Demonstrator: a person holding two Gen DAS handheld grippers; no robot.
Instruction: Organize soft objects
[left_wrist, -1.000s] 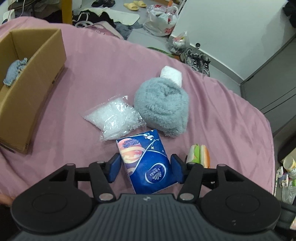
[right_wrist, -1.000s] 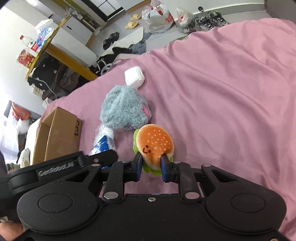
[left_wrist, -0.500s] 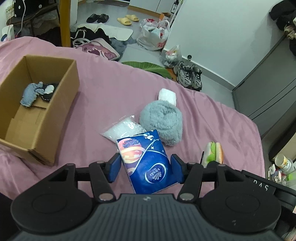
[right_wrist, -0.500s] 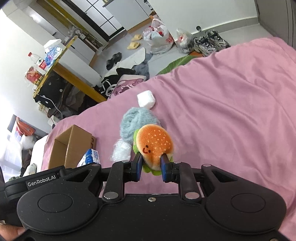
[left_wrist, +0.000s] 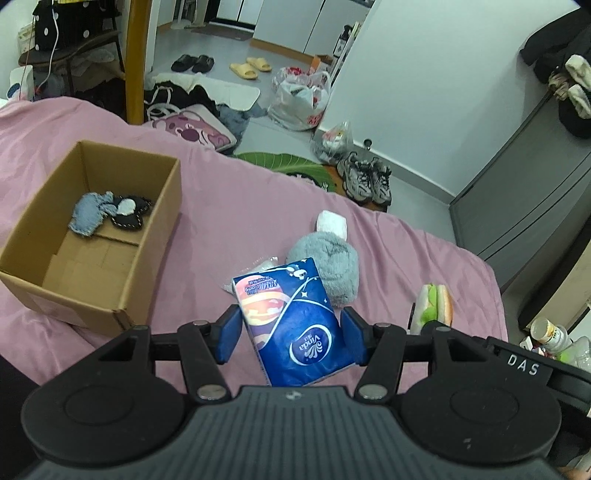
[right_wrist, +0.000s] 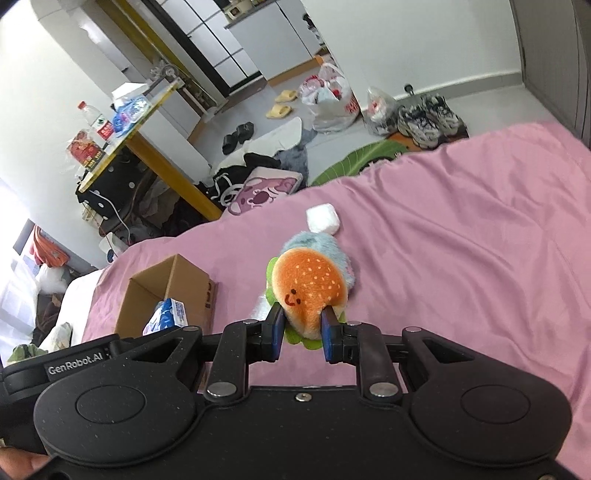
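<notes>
My left gripper (left_wrist: 291, 332) is shut on a blue tissue pack (left_wrist: 291, 321), lifted above the pink bed. My right gripper (right_wrist: 303, 332) is shut on a plush burger (right_wrist: 308, 288), also seen at the left wrist view's right side as the plush burger (left_wrist: 434, 304). An open cardboard box (left_wrist: 155, 236) lies to the left, with a denim piece (left_wrist: 90, 212) and a black-and-white item (left_wrist: 129, 212) inside. In the right wrist view the tissue pack (right_wrist: 168, 315) shows in front of the cardboard box (right_wrist: 188, 277). A grey fluffy toy (left_wrist: 332, 266), a white soft block (left_wrist: 332, 223) and a clear plastic bag (left_wrist: 264, 266) rest on the bed.
The pink bedsheet (left_wrist: 240, 206) covers the whole bed; its far edge drops to a cluttered floor with sneakers (left_wrist: 365, 179), plastic bags (left_wrist: 303, 99) and slippers (left_wrist: 251, 68). A yellow table leg (left_wrist: 135, 59) stands behind the bed at left. Grey cabinets (left_wrist: 535, 206) stand at right.
Both grippers have risen well above the bed with their loads, so the box and toys look smaller and farther. The box interior came into the left wrist view.
</notes>
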